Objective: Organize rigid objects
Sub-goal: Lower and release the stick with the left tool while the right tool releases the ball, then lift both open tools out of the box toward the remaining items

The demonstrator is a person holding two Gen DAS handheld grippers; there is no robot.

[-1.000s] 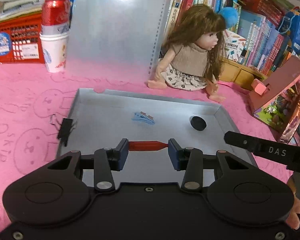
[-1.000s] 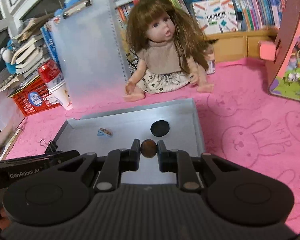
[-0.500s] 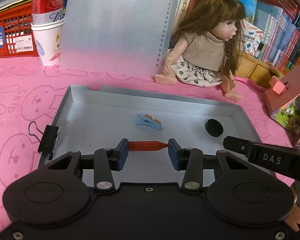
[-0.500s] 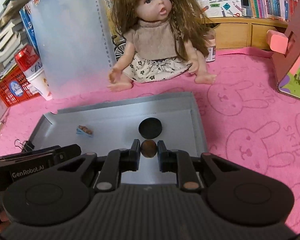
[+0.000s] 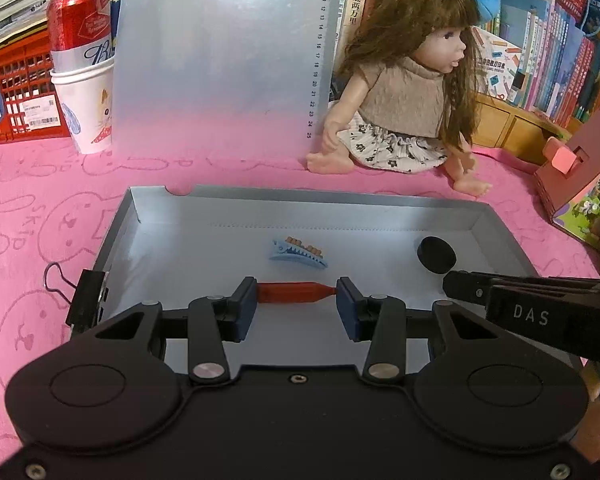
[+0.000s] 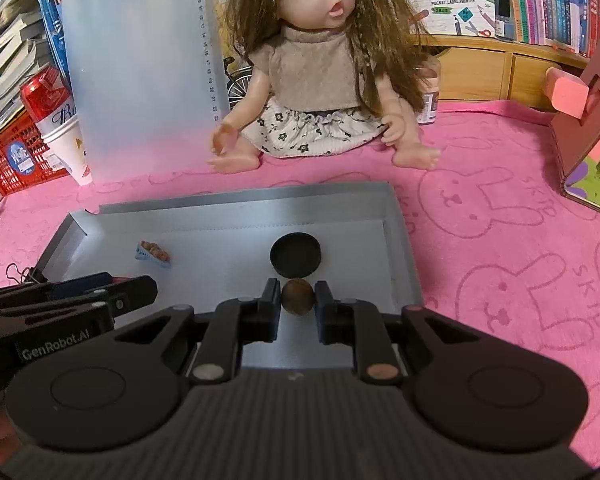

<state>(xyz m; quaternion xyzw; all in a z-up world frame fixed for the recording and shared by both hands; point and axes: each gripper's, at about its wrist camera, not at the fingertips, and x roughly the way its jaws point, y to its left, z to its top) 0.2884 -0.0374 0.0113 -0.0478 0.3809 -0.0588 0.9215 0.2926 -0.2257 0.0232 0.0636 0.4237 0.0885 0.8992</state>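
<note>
The left gripper (image 5: pixel 296 294) is gripping a red stick (image 5: pixel 294 293) end to end, its long axis lying across the fingers above the grey tray (image 5: pixel 120 236). The right gripper (image 6: pixel 297 298) is clamping a brown ball (image 6: pixel 297 296) just before the black disc (image 6: pixel 295 255). Only the left view is showing the binder clip (image 5: pixel 86 300) clearly on the tray's rim.

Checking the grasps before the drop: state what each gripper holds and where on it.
Left gripper holds a red stick-like object lengthwise, pads on its two ends. Right gripper holds a small brown ball, pinched on opposite sides.
</note>
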